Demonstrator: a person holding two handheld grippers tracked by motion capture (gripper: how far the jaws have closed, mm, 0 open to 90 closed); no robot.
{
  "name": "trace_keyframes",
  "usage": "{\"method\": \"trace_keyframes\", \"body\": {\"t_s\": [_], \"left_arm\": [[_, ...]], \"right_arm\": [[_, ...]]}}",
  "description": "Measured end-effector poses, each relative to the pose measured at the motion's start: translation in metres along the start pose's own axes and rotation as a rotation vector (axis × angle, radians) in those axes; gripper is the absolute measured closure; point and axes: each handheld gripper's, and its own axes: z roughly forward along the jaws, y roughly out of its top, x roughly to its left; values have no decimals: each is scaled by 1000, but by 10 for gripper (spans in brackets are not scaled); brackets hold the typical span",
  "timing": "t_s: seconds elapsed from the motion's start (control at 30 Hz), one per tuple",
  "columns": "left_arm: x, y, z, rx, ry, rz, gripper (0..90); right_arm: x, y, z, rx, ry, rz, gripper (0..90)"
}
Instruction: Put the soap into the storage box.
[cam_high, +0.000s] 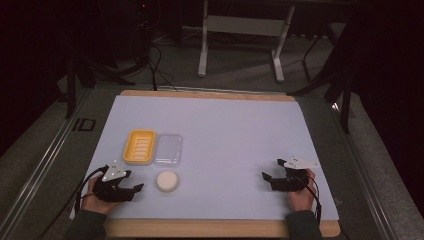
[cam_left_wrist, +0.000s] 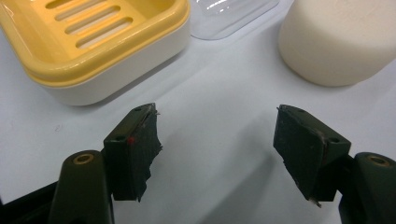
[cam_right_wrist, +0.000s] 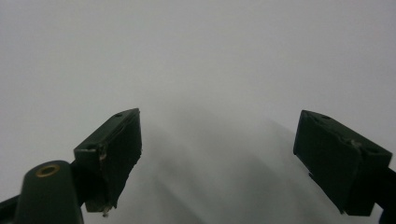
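Observation:
A yellow soap dish (cam_high: 139, 146) with a slotted insert lies at the left of the white mat, and a clear plastic lid (cam_high: 168, 149) touches its right side. A round cream soap bar (cam_high: 167, 181) sits just in front of the lid. My left gripper (cam_high: 134, 181) rests low on the mat to the left of the soap, open, nothing between its fingers. In the left gripper view the gripper (cam_left_wrist: 217, 116) faces the dish (cam_left_wrist: 93, 42), the lid (cam_left_wrist: 233, 14) and the soap (cam_left_wrist: 341, 42). My right gripper (cam_high: 271, 169) is open over bare mat at the right (cam_right_wrist: 219, 116).
The white mat (cam_high: 225, 135) covers a wooden tabletop whose edge (cam_high: 210, 227) shows at the front. Beyond the table stand a white desk frame (cam_high: 240, 30) and cables on a dark floor. Bare mat spans the space between the two grippers.

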Motion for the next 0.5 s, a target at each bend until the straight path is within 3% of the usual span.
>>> {"method": "trace_keyframes", "body": {"t_s": [0.5], "left_arm": [[-10, 8, 2, 40, -24, 39, 312]], "right_arm": [[3, 0, -1, -7, -8, -31, 150]]}}
